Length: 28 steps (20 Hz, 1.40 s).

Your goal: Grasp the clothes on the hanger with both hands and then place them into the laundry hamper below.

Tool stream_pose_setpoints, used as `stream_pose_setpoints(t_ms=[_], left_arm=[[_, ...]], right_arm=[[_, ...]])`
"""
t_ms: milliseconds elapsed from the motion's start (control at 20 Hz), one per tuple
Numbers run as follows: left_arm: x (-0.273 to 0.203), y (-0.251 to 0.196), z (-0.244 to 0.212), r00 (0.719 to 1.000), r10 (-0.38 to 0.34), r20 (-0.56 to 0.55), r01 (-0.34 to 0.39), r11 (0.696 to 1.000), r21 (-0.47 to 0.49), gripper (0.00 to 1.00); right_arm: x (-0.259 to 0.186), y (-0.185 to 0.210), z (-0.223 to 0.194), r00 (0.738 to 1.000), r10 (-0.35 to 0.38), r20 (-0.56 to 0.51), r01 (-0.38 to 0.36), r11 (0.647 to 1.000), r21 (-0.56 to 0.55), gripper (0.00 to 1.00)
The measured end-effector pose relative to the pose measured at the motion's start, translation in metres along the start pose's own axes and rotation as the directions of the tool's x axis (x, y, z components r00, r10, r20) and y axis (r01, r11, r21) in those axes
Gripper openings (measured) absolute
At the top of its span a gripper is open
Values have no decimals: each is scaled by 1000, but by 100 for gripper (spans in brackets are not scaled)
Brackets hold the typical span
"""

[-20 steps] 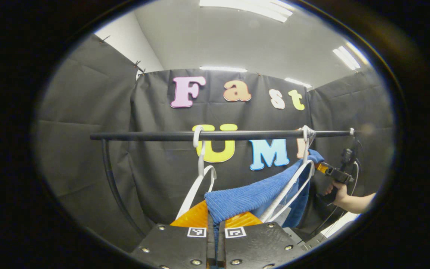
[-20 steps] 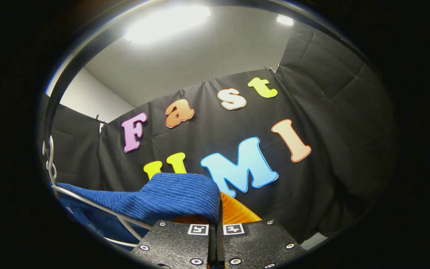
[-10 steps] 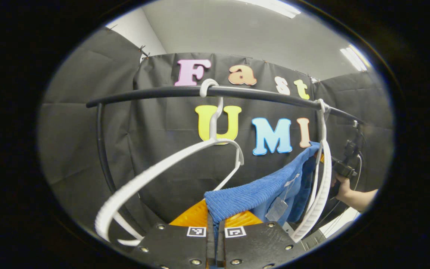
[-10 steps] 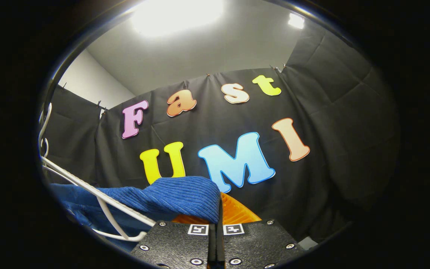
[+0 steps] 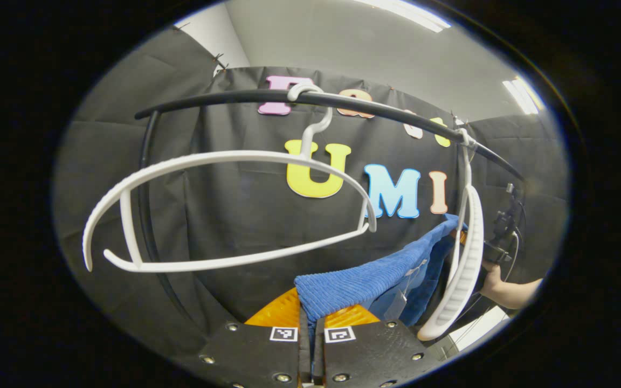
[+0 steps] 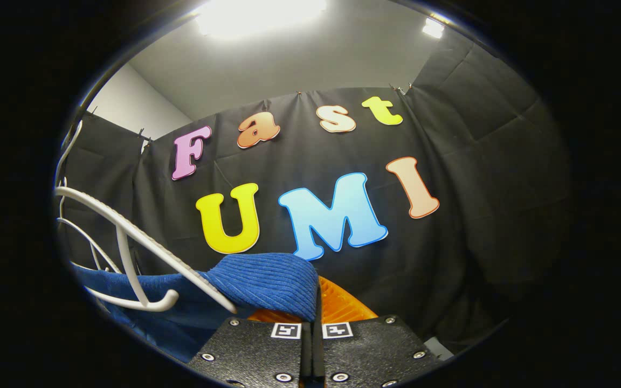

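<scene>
The left gripper (image 5: 311, 345) has its fingers pressed together on a fold of the blue corduroy garment (image 5: 364, 280), which stretches away up and to the right toward the right gripper (image 5: 491, 250), held by a hand (image 5: 496, 283) with the forearm reaching in from the right. The right gripper (image 6: 311, 345) likewise pinches the garment's (image 6: 267, 280) edge. Above the left gripper, a bare white hanger (image 5: 224, 205) hangs from the black rail (image 5: 267, 97); a second white hanger (image 5: 464, 269) hangs beside the cloth.
</scene>
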<state>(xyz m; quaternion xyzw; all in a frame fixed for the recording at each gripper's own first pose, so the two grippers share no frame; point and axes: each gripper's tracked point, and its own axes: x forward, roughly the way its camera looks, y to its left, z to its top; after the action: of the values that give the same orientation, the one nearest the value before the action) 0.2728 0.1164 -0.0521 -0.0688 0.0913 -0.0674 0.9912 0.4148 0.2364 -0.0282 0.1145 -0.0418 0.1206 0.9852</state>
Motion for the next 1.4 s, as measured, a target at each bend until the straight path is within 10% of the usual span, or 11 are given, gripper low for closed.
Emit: stream_pose_setpoints(t_ms=[750,1400], left_arm=[[-58,-12,-98,985,109,-135,-125,985,-117,3],[-158,-31,-100,927,357,-120,-370,922,-118,4]], right_arm=[[-66,-28,-40,989,7,-147,-19,997,-80,0],[-181,-34,-82,903,199,-381,-231,972,-40,0]])
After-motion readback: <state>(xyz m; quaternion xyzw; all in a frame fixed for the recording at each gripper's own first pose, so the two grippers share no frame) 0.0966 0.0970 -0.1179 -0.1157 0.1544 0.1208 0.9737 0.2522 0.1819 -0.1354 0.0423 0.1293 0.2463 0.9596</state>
